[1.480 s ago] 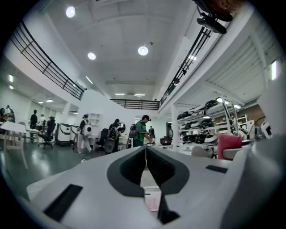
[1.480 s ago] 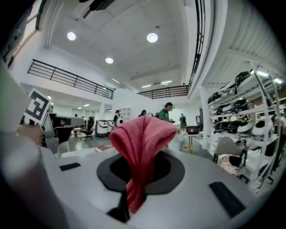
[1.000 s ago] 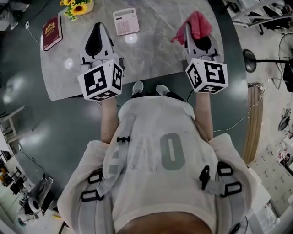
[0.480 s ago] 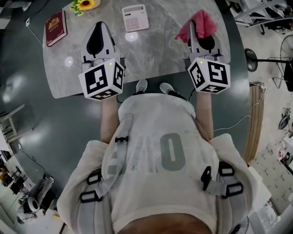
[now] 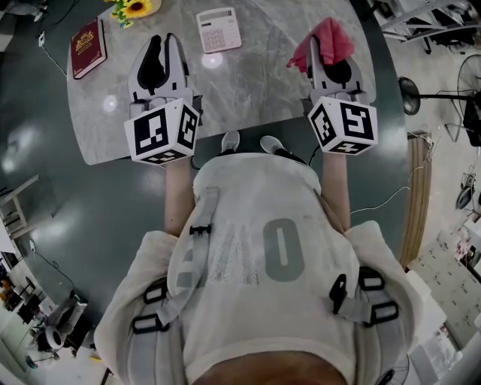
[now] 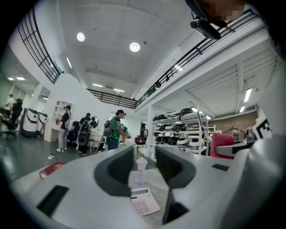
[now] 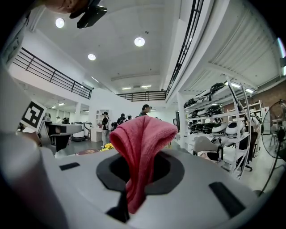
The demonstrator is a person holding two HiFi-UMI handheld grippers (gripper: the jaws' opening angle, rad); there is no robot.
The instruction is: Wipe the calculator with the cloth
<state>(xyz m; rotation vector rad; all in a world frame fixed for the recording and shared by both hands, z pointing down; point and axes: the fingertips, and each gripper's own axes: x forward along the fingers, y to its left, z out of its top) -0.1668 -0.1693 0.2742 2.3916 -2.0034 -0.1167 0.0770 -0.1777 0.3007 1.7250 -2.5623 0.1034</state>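
- Right hand-held gripper (image 5: 323,46) is clamped on the red cloth (image 5: 337,39), so the pickup looks done.
- Left hand-held gripper (image 5: 165,41) has just been opening; its jaws are slightly apart, with nothing between them.
- Calculator (image 5: 219,29) lies on the table (image 5: 255,83) ahead, between both grippers and apart from the cloth. I'd say the wiping is not yet begun.

On the table (image 5: 255,86) the book (image 5: 85,47) lies left, the flowers (image 5: 129,9) between it and the calculator (image 5: 219,29).
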